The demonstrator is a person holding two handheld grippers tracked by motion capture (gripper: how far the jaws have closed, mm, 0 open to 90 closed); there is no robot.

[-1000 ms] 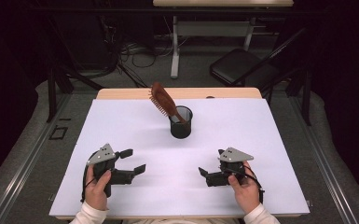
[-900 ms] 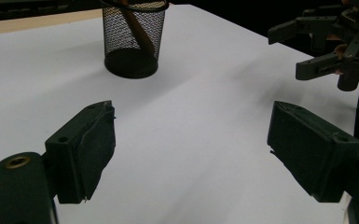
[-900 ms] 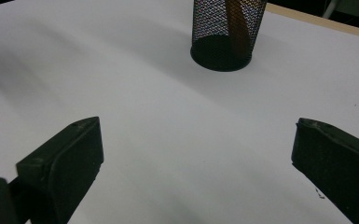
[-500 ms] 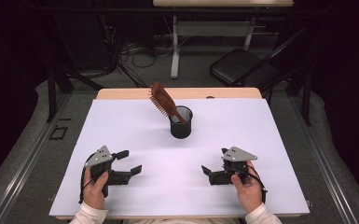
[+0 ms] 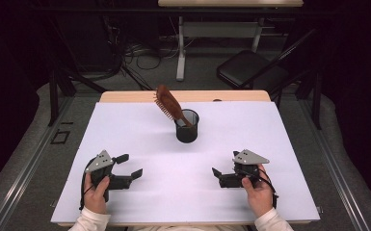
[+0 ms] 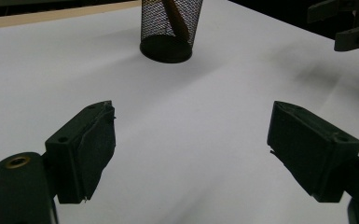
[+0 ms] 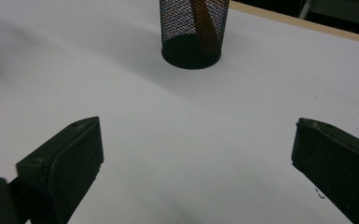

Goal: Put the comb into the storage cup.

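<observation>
On the white table (image 5: 125,125), your left gripper (image 5: 129,166) and right gripper (image 5: 217,174) rest spread, empty; a careless reach could topple the far black mesh cup (image 5: 187,126) holding the brown hairbrush (image 5: 168,103).

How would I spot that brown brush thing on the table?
Start at the white table top. Near its far middle stands a black mesh cup. The brown wooden hairbrush leans out of it, bristled head up: the table's one brown thing.

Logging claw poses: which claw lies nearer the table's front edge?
The right claw. Its tips sit lower in the high view than the left claw, whose tips reach farther toward the cup.
</observation>
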